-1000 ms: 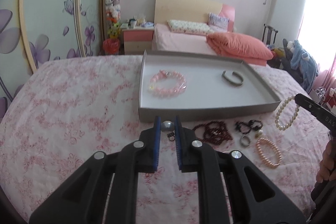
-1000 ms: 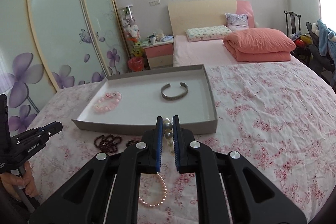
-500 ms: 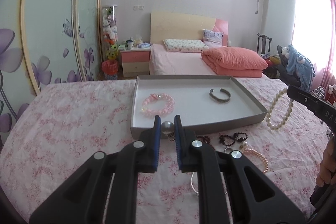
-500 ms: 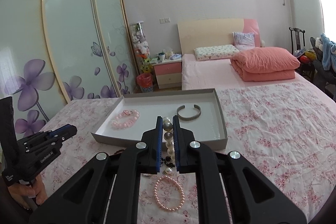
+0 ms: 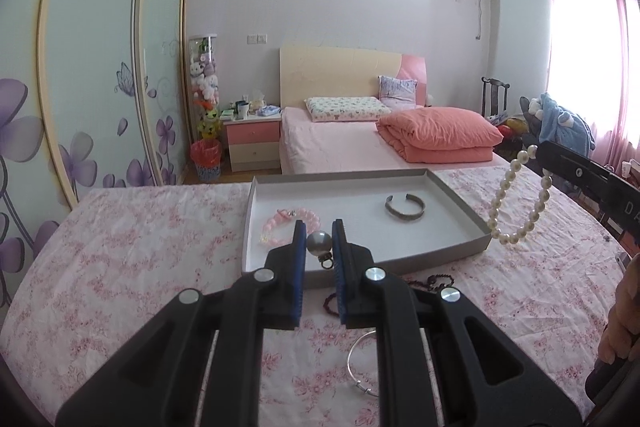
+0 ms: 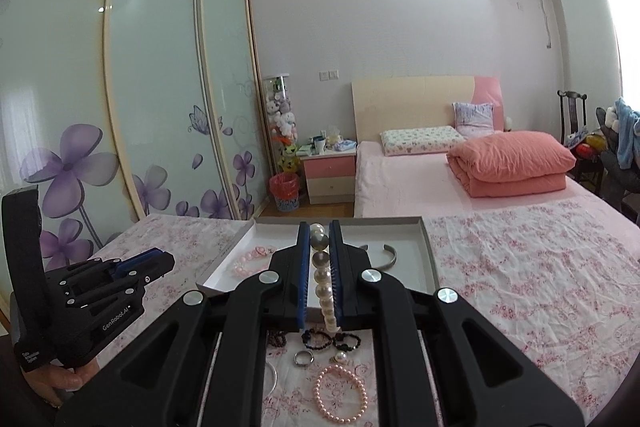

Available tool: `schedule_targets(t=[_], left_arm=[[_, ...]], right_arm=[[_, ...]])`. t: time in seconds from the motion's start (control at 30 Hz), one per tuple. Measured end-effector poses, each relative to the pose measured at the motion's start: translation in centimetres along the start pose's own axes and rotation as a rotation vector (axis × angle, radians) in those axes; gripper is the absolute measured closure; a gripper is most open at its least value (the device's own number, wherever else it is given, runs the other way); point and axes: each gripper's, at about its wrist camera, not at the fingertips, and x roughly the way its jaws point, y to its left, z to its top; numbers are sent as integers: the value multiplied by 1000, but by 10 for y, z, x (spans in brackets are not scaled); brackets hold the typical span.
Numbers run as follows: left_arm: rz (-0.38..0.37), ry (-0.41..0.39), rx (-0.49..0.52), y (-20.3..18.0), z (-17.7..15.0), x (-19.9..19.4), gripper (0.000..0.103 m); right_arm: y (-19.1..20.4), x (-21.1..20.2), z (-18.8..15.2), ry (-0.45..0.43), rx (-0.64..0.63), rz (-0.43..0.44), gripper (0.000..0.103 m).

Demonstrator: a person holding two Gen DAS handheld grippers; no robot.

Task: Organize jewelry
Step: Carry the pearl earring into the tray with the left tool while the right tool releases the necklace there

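Left wrist view: my left tongs (image 5: 319, 247) are clamped on a grey metallic bead pendant with a small dark clasp (image 5: 319, 242), held above the near edge of the shallow grey cardboard tray (image 5: 460, 209). The tray sits on the pink floral bedspread (image 5: 132, 247) and holds a pale pink beaded bracelet (image 5: 280, 227) and a grey metal cuff bangle (image 5: 404, 207), well apart. At right, the white pearl bracelet (image 5: 516, 205) dangles from my right tongs (image 5: 538, 149), clear of the bedspread.

Right wrist view: my right tongs (image 6: 319, 251) are closed on the pearl bracelet (image 6: 325, 291), which hangs between the blue pads. Below lie a salmon-pink pearl bracelet (image 6: 340, 393), a silver ring (image 6: 304, 358) and dark beaded bands (image 6: 326, 341) on the bedspread (image 6: 520, 267). My left tongs (image 6: 160, 263) show at left.
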Motion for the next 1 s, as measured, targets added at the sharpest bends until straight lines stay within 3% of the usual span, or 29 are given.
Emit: schedule_targets(t=[0.27,0.47,0.8,1.0], left_arm=[[-16,7,-11,1,15,14,89],[-18,23,-21,6,33,48,89],[10,106,-15,14,42,126,89],[7,173,-34,16,37,164,89]], right_arm=[[1,16,10,-19,0,-2,93],[-7,45,22,-11,32,-17,93],[-22,134,10,143,65,-39,93],[-32,161,-2,210,101,-47,93]])
